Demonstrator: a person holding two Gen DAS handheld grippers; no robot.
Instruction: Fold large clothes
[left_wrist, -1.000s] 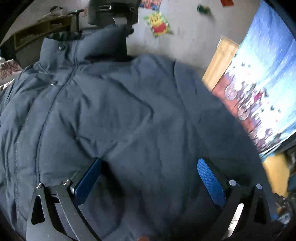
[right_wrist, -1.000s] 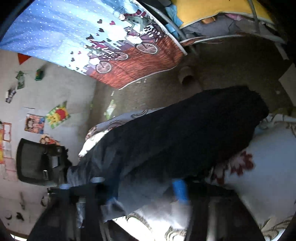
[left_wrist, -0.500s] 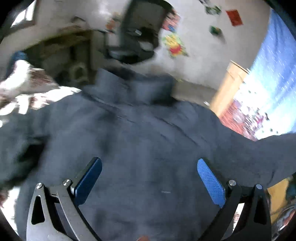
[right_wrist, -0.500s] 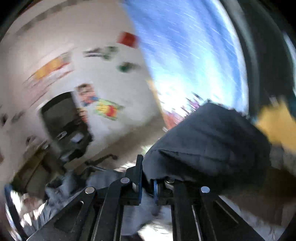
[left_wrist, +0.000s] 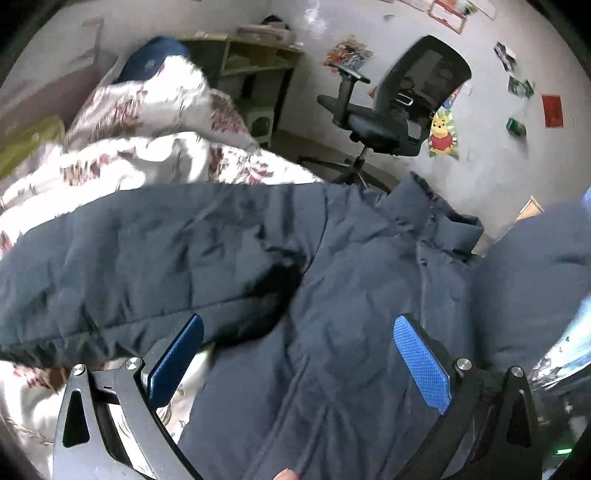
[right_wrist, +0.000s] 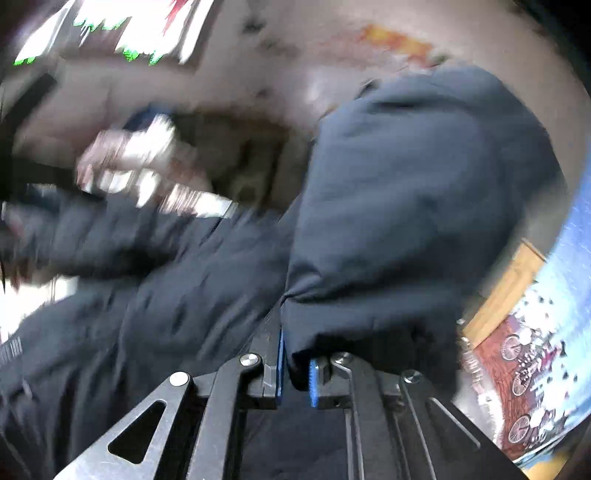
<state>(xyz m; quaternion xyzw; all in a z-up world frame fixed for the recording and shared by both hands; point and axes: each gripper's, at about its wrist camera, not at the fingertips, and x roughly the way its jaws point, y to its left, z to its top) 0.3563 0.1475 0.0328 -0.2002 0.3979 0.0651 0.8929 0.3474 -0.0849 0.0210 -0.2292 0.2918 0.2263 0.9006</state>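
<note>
Jacket (left_wrist: 351, 288), dark blue and padded, lay spread front-up over a floral quilt (left_wrist: 147, 155) on the bed, filling most of the left wrist view. Its collar (left_wrist: 439, 218) stood toward one o'clock, the zip line running from there down to six o'clock. One sleeve (left_wrist: 129, 258) stretched out toward nine o'clock, lying across the quilt.

Left gripper (left_wrist: 299, 358) hung over the jacket's front with its jaws wide apart. Blue pads (left_wrist: 421, 362) were clear of the cloth as far as could be told; nothing sat clamped between them. A fingertip (left_wrist: 286, 474) showed at the bottom edge, at six o'clock.

Right gripper (right_wrist: 295, 369) had its jaws nearly together, pinched on a fold of the jacket's other sleeve (right_wrist: 413, 206). The jaws had just eased slightly wider, cloth still between them. That sleeve bulged up from the pads toward one o'clock and was carried above the jacket body (right_wrist: 147, 314), which lay lower at eight o'clock. Right wrist view was heavily blurred, so finer detail of the grip could not be read. In the left wrist view the same lifted sleeve showed as a dark mass at three o'clock.

Beyond the bed: office chair (left_wrist: 402, 110) at one o'clock, wooden shelf unit (left_wrist: 255, 62) at twelve o'clock, cartoon bear sticker (left_wrist: 443, 134) on the wall just beside the chair. Printed curtain with bicycles (right_wrist: 532, 362) showed at four o'clock in the right wrist view.
</note>
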